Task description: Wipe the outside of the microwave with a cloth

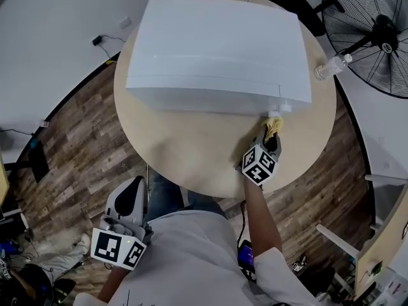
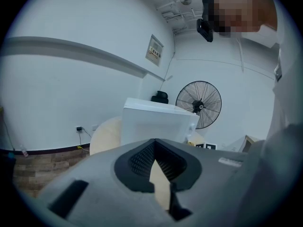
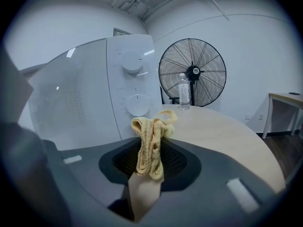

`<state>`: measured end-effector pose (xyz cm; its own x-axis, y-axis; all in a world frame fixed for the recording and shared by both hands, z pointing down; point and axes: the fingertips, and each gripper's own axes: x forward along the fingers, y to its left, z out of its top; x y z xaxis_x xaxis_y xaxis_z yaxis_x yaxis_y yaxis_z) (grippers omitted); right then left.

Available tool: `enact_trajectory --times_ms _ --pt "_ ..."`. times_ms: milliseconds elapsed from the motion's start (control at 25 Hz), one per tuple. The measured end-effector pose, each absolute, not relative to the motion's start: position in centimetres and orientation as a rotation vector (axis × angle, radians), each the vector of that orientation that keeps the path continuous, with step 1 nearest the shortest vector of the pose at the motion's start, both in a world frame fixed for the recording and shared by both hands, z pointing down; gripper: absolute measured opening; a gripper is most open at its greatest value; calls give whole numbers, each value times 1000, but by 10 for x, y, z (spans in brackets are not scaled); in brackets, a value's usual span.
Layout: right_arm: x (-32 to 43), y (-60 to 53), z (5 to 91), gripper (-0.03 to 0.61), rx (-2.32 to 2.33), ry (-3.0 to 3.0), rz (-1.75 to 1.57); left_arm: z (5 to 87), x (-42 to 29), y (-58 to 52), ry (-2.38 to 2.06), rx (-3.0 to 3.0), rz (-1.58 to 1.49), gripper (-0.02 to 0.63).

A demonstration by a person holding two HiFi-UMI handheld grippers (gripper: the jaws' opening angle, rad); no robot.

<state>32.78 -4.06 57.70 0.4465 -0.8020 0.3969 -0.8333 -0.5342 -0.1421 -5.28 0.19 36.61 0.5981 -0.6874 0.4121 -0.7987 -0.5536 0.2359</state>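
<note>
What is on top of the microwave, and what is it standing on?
Nothing lies on top of the microwave. It stands on the round table; the tabletop beneath its base is hidden.

Head view: rides on your head and looks steeply down from well above on the round table (image 1: 191, 164) and the top of the microwave (image 1: 217, 43).
Left gripper view: held low by your side, off the table, tilted upward; microwave well off.
Right gripper view: low over the tabletop, close to the microwave's dial panel.
Common to all three: microwave, table, standing fan (image 1: 376, 30).
</note>
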Motion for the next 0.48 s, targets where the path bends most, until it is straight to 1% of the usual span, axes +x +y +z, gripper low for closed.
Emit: enact_trajectory --times_ms 480 --pt "251 -72 574 123 2523 -1635 655 370 -76 -6 -1222 2396 371 -9"
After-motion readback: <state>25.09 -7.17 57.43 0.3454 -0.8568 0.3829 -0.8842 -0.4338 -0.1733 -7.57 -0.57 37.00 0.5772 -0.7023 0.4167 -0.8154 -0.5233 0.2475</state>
